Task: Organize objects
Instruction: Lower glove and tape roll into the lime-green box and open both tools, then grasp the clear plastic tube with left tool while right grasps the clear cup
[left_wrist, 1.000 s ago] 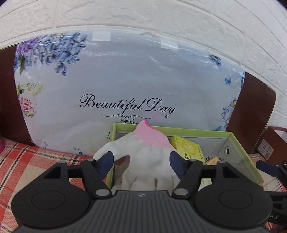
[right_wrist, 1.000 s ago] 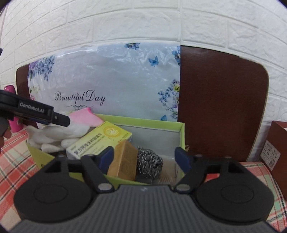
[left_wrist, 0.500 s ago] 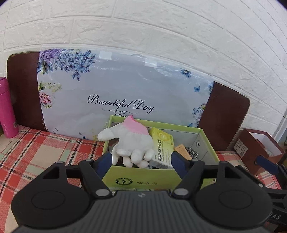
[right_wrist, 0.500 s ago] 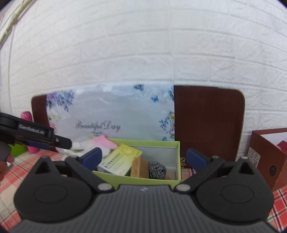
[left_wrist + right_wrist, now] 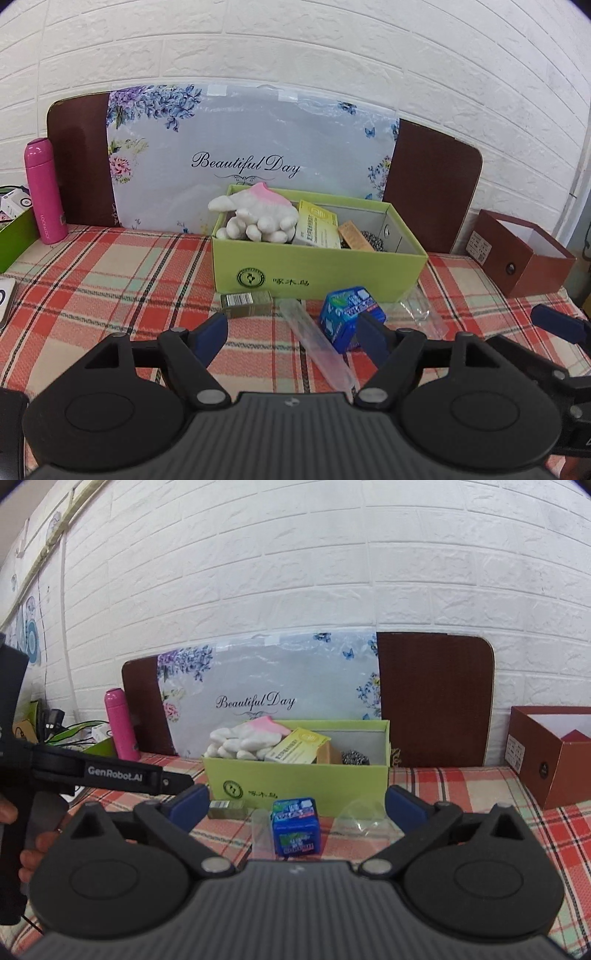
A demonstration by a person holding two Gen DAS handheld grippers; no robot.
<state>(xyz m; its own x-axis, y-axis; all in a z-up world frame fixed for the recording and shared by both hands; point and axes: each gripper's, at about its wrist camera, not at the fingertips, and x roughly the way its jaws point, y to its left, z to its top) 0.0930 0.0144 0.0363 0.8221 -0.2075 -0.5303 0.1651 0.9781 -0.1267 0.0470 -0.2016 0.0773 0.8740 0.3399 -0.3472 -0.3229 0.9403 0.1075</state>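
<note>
- Nearest in: left gripper [image 5: 291, 332] has its jaws spread with nothing pinched, and they've just been widening. Right gripper [image 5: 297, 806] is flung fully apart, also empty.
- Just past the fingertips, loose on the plaid tablecloth [image 5: 110, 280]: a blue box [image 5: 351, 314], a clear plastic tube [image 5: 317, 343] lying slantwise beside it, a small olive carton [image 5: 246, 303] and some crumpled clear wrap [image 5: 421, 310]. My guess is these are next to sort, so both grippers hang back wide to line up a grab.
- Behind them, the green box [image 5: 314, 277] already holds a white glove [image 5: 258, 218] draped over its back-left corner, a yellow packet [image 5: 317, 229], a tan block and a steel scourer.
- Further back: pink bottle [image 5: 44, 192] at left, brown box [image 5: 521, 258] at right, a floral "Beautiful Day" board leaning on a white brick wall.
</note>
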